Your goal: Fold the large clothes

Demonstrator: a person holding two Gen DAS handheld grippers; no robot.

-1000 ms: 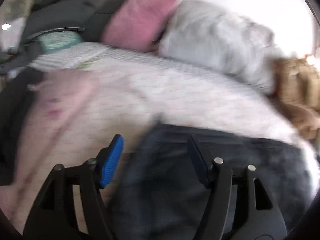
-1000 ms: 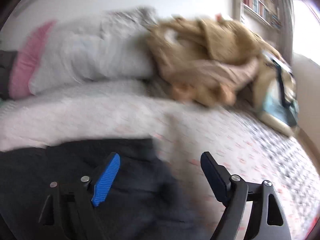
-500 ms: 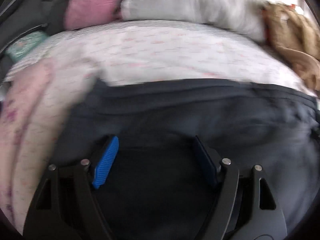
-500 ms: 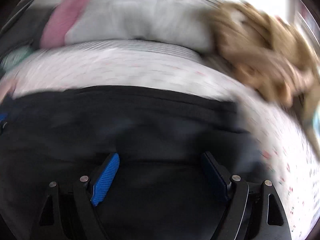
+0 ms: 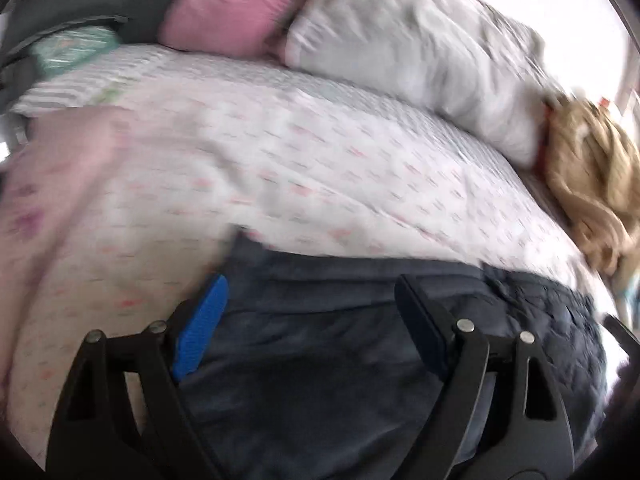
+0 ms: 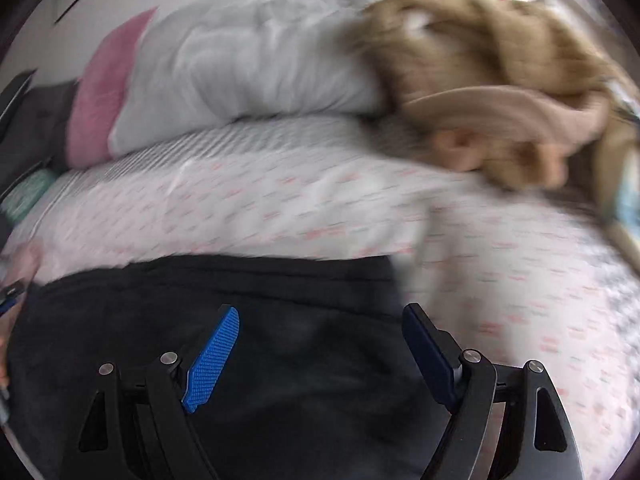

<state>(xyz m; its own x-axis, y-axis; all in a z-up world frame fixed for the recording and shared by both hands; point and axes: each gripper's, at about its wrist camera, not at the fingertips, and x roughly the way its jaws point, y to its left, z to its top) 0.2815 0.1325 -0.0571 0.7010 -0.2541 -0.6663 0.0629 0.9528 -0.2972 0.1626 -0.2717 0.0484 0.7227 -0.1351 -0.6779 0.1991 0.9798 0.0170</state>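
A large dark navy garment (image 5: 340, 340) lies spread flat on the bed in front of both grippers; it also shows in the right wrist view (image 6: 240, 320). My left gripper (image 5: 312, 320) is open and empty, hovering over the garment's far left corner. My right gripper (image 6: 320, 344) is open and empty over the garment's right part, its right finger near the garment's right edge. Both views are blurred by motion.
The bed has a white cover with small pink marks (image 5: 340, 168). A pink pillow (image 5: 236, 4) and a grey pillow (image 5: 420, 52) lie at the head. A heap of tan clothes (image 6: 500, 80) sits at the far right, also in the left wrist view (image 5: 596, 184).
Both grippers have pulled back and tilted up from close over the dark garment; more of the bed and pillows shows now. Both stay open.
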